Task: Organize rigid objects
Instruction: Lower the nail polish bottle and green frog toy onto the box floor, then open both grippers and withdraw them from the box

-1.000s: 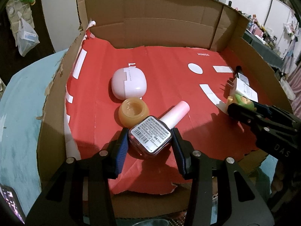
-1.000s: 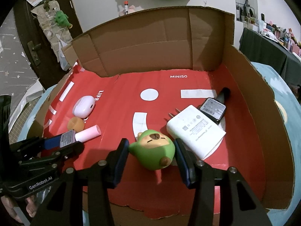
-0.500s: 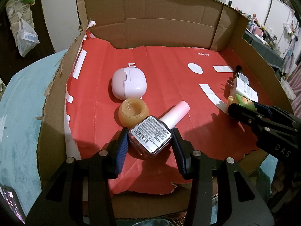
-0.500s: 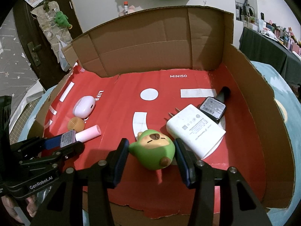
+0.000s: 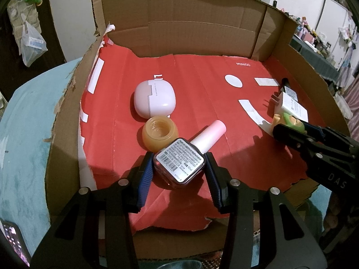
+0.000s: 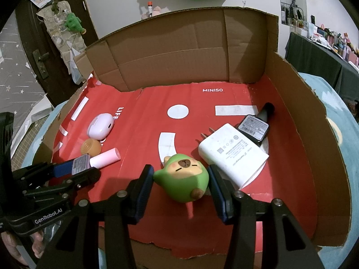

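My left gripper [image 5: 179,168] pinches a square glass nail-polish bottle [image 5: 179,161] with a smooth pink cap, lying on the glossy red liner of the cardboard box [image 5: 193,29], touching an amber ribbed jar [image 5: 160,132]. My right gripper [image 6: 181,179] clamps a rounded green squishy figure [image 6: 182,180] beside the matte white charger [image 6: 233,154]. Nothing has visibly shifted from a second ago; both grips hold as before.

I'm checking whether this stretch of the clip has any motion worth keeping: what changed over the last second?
Nothing visibly changed. The left gripper stays closed on the nail polish bottle, and the right gripper stays around the green toy. The earbud case, amber jar and white charger lie where they were.
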